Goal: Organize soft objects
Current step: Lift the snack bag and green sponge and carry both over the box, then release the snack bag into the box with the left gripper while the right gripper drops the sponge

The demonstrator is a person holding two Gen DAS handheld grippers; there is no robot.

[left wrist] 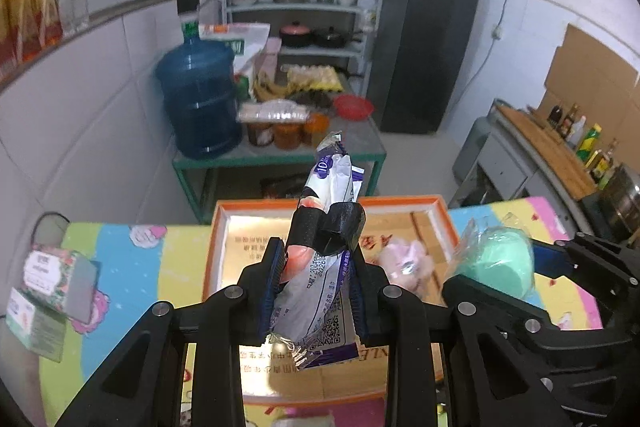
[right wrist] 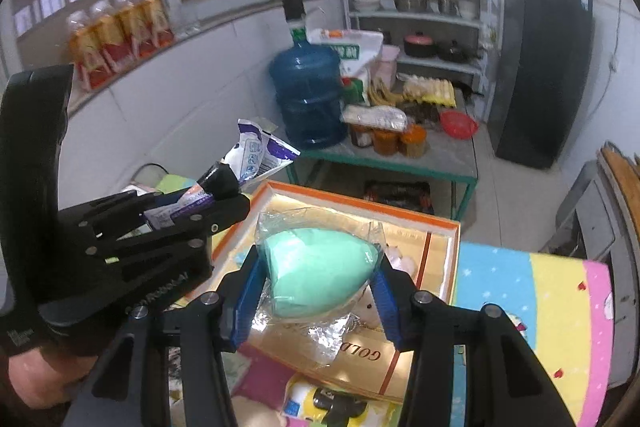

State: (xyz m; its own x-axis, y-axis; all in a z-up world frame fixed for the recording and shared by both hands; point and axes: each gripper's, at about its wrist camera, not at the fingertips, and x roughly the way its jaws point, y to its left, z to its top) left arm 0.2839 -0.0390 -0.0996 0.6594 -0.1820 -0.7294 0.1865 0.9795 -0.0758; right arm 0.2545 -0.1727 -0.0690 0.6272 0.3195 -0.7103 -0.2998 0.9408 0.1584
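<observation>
2 hand-held grippers hover above an orange-rimmed box (right wrist: 440, 227). The left gripper (left wrist: 318, 259) is clamped on a crinkly foil packet (left wrist: 324, 275); the right gripper (right wrist: 320, 277) squeezes a wrapped green sponge (right wrist: 316, 275). Crowded together, they risk colliding, and the slick wrappers could slip loose.

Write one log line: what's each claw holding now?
left claw: shut on white packet | right claw: shut on green sponge | both above orange-rimmed tray
</observation>
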